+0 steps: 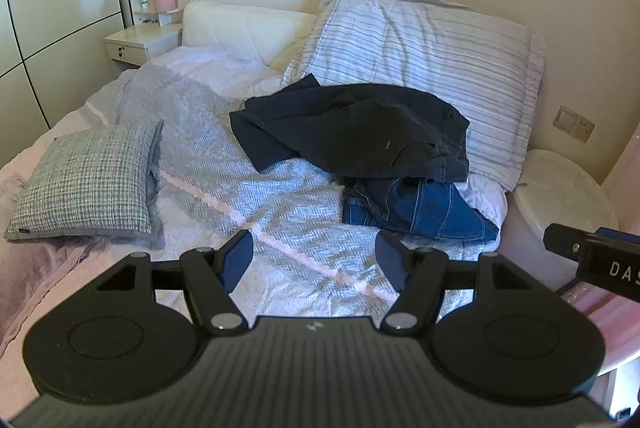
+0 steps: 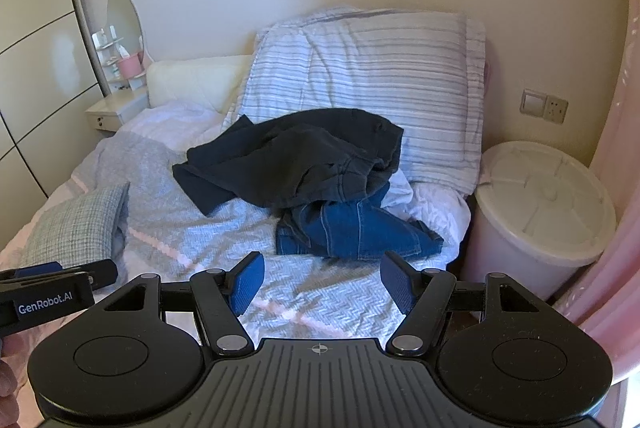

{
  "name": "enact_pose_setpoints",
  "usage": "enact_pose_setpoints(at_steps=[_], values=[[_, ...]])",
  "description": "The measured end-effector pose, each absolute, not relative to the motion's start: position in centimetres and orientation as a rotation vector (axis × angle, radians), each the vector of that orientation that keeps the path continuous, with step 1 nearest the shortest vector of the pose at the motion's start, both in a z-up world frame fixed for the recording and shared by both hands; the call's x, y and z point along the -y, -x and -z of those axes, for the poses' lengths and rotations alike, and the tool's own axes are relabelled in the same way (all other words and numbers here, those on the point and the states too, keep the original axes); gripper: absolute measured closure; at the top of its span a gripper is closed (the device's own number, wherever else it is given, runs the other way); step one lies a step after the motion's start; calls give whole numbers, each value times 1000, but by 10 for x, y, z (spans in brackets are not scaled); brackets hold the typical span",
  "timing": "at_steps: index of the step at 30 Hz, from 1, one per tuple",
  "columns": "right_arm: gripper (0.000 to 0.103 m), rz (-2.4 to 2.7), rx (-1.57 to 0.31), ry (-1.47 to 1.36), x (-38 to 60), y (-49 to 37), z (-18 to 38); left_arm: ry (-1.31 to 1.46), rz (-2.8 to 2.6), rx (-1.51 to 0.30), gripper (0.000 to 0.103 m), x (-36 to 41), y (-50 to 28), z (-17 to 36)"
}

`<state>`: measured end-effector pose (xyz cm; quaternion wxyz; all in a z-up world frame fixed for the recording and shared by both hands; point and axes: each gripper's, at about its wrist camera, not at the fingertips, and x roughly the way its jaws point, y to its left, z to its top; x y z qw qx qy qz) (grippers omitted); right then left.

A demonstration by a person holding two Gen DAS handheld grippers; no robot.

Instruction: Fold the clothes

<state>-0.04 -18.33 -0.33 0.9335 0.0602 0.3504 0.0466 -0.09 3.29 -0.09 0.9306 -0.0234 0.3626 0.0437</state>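
A crumpled dark navy garment lies on the bed on top of a pair of blue jeans, in front of a striped pillow. Both also show in the right wrist view: the dark garment and the jeans. My left gripper is open and empty, above the bedspread short of the clothes. My right gripper is open and empty, also short of the jeans. The right gripper's side shows at the right edge of the left wrist view. The left gripper shows at the left of the right wrist view.
The bed has a grey-white herringbone spread with a checked cushion at the left and a big striped pillow at the head. A white lidded bin stands right of the bed. A nightstand and wardrobe stand at the left.
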Motion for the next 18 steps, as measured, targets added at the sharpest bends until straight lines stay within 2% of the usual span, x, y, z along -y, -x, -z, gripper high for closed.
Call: enact_pose_setpoints(at_steps=[18], values=[[35, -84, -661, -77, 172, -8, -9, 61, -118, -709, 39, -44, 0, -5]])
